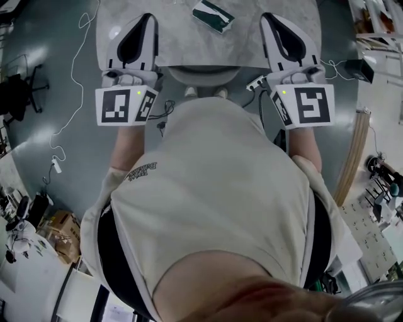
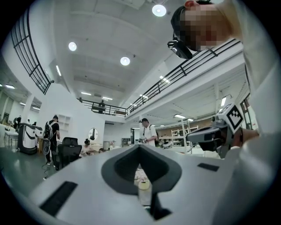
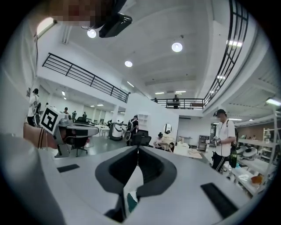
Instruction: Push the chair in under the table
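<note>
head view: chair (image 1: 200, 76) sits tucked under the table (image 1: 189, 38), between the left gripper (image 1: 146, 20) and right gripper (image 1: 267, 20), both clenched empty over its near edge.

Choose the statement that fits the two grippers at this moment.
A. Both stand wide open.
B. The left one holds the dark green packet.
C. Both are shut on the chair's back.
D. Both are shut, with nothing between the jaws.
D: the jaws of the left gripper and of the right gripper meet with nothing between them, and the dark green packet lies apart from both on the table.
</note>
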Available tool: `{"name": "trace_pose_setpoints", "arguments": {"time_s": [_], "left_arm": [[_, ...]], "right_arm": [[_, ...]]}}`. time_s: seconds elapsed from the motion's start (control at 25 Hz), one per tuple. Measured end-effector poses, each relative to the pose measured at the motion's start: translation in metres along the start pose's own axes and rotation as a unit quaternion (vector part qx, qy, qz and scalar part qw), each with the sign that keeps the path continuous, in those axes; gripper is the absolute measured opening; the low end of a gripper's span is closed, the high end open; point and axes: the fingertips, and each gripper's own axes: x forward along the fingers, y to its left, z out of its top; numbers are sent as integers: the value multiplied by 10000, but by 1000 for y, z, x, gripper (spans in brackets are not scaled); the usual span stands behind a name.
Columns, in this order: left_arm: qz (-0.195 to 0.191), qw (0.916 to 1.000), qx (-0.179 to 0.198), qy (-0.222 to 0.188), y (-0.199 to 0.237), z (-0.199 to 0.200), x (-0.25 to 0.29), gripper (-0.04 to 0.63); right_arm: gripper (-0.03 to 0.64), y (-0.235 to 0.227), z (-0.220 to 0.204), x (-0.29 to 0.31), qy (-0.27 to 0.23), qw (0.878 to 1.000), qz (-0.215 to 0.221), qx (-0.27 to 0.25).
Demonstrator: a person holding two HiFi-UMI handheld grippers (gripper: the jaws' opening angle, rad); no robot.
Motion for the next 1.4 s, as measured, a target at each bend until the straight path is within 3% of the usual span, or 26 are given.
{"name": "trace_pose_setpoints", "arguments": {"time_s": [0.16, 0.52, 1.4], "left_arm": [[-74, 9999, -20, -111, 5, 10, -3, 11], [-242, 9991, 322, -135, -1, 13, -9, 11], [-561, 9953, 780, 159, -4, 7, -23, 11]], "right_arm": [[17, 16, 19, -6, -238, 9997, -11, -52], [9, 20, 48, -19, -670, 9973, -284, -96], [9, 23, 46, -17, -564, 9961, -663, -103]]}}
